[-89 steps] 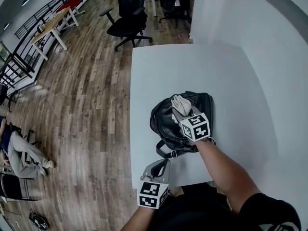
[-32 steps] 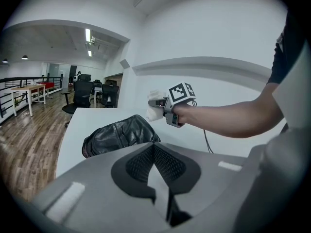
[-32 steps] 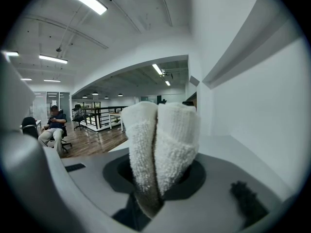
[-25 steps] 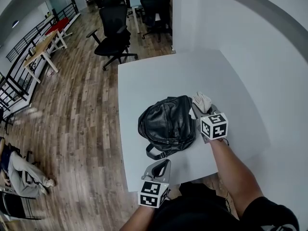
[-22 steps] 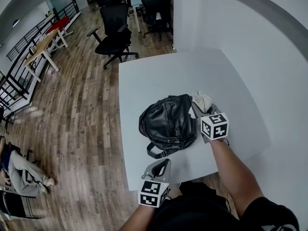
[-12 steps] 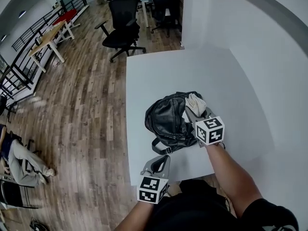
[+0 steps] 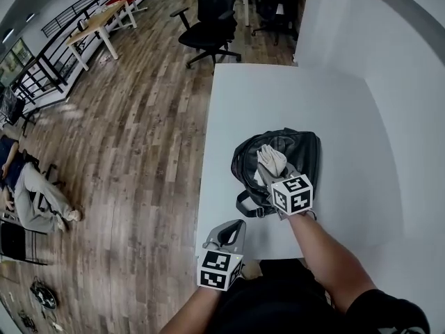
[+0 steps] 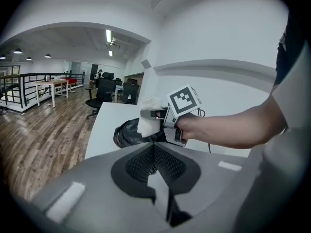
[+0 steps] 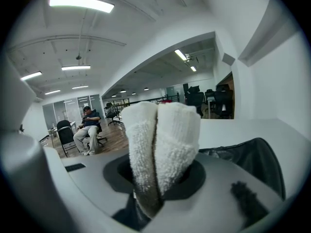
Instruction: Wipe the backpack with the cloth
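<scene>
Claw on my right [image 7: 270,174] is clamped on the soft, light white terry cloth [image 7: 271,160] over the nine o'clock half of the limp, likely slick black leather backpack [image 7: 300,152] on the white table [image 7: 278,96], which my closed, empty left claw [image 7: 233,229] at six o'clock could steady by its strap [image 7: 245,207].
</scene>
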`<state>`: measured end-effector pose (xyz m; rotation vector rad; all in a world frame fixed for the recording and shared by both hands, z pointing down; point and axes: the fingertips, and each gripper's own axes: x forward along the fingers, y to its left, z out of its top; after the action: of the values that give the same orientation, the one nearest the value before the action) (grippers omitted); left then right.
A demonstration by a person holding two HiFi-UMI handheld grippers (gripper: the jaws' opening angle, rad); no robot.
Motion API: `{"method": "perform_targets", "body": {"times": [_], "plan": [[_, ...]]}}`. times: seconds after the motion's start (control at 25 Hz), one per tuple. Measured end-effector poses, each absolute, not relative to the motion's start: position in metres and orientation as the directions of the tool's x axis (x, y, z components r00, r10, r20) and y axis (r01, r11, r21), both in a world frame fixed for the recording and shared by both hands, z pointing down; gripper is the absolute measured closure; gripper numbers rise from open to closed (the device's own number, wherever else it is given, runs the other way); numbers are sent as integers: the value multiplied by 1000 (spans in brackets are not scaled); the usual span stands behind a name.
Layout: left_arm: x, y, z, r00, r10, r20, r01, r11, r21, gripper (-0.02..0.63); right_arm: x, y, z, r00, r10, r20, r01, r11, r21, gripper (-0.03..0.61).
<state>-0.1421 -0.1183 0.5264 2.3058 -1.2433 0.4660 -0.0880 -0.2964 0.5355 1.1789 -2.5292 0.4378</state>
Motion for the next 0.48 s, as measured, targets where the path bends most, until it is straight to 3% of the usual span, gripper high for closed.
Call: {"method": "perform_targets", "body": {"times": [0.48], "plan": [[-168,-126,539,460,-729,507,-888,-374,268,607,-134,-306,557,-670,-611,422,-721,670,-174,479]]}}
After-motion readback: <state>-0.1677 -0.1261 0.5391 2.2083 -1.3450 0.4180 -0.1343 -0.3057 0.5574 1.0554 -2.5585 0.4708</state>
